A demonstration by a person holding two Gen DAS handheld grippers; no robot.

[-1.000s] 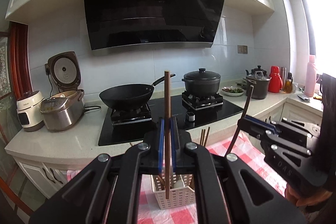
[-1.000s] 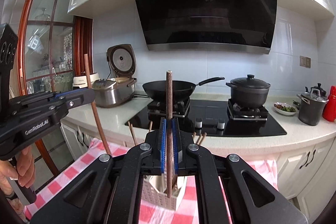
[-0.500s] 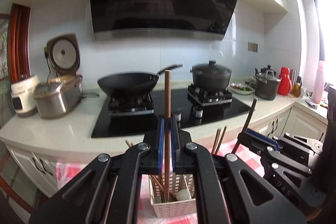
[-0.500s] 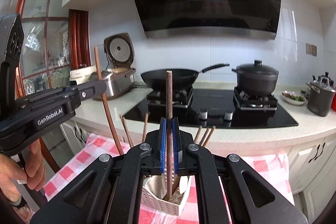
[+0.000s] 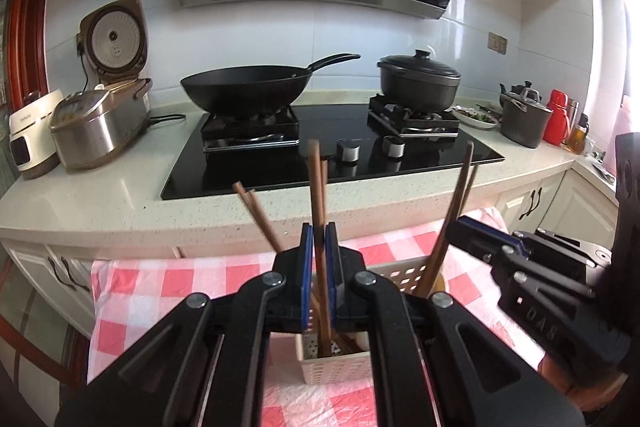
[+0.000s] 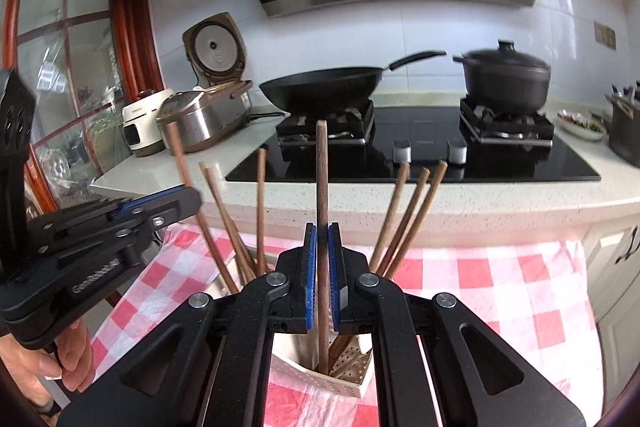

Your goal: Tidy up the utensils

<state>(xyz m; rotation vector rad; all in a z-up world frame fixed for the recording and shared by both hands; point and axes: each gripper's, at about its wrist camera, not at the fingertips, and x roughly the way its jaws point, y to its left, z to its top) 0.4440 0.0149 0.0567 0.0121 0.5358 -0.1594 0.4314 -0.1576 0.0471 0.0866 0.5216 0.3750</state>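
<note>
— L chopstick: how is it held, L wrist view?
— It's gripped btwn the pads of the L gripper, near upright w/ a slight lean. Jaws are nearly together and have just been eased open a touch; the stick is seen btwn them and appears pinched. Its lower end is inside the basket, directly below the fingertips. Off to the right, the R gripper is seen w/ the R chopstick, also dipped into the basket.
— And the R wrist view?
— Same picture: the R chopstick is clamped btwn jaws almost together, just eased open slightly, w/ its tip down in the basket below. Stored chopsticks are fanned out either side, ahead of the fingers.
— How is the drop done well?
— Prob. the tips should be kept low inside the walls before the jaws are opened fully, so nothing is bounced out. The grippers are then best lifted straight up, so neighbours aren't snagged and the basket isn't tipped.
</note>
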